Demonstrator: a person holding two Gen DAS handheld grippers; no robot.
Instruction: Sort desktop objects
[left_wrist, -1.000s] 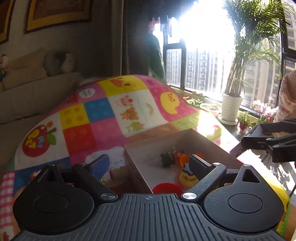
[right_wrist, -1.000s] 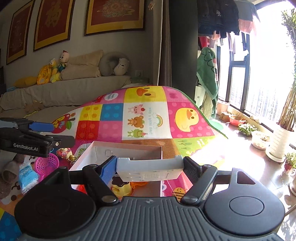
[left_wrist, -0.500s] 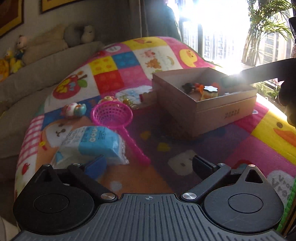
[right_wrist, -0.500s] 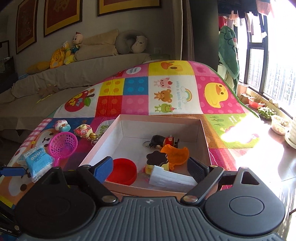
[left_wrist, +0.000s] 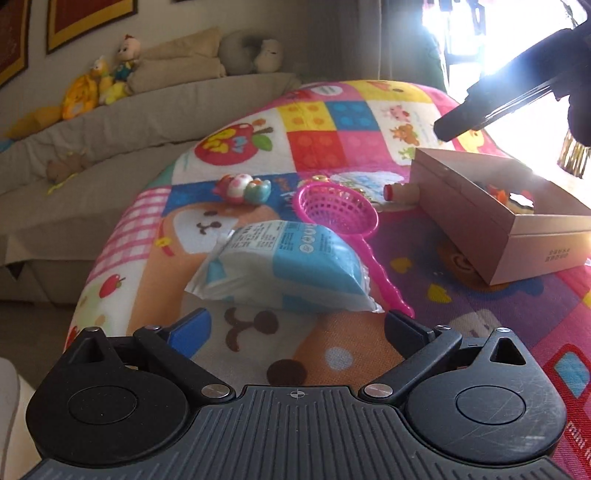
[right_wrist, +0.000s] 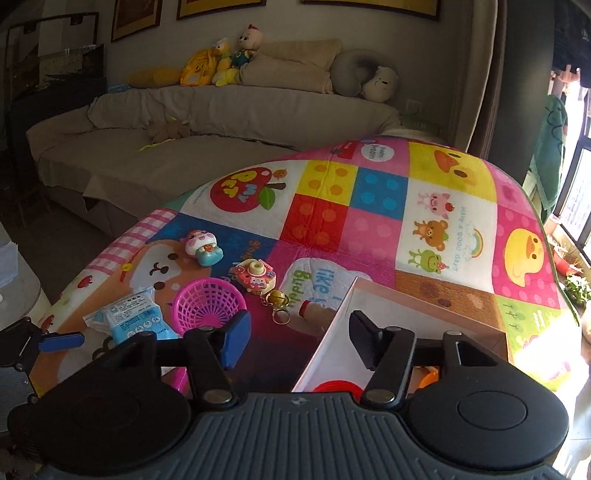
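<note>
The left claw (left_wrist: 295, 325) hangs released, nothing between its fingers, just short of the blue-and-white tissue pack (left_wrist: 284, 266) lying on the patchwork mat (left_wrist: 332, 147). The pink basket scoop (left_wrist: 340, 210) touches the pack's far right side. The right claw (right_wrist: 299, 332) hangs released too, over the cardboard box's (right_wrist: 332, 339) left wall.

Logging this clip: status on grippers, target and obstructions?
Left gripper open, facing tissue pack. Right gripper open, empty, above box edge. Pink strainer lies against the pack.
</note>
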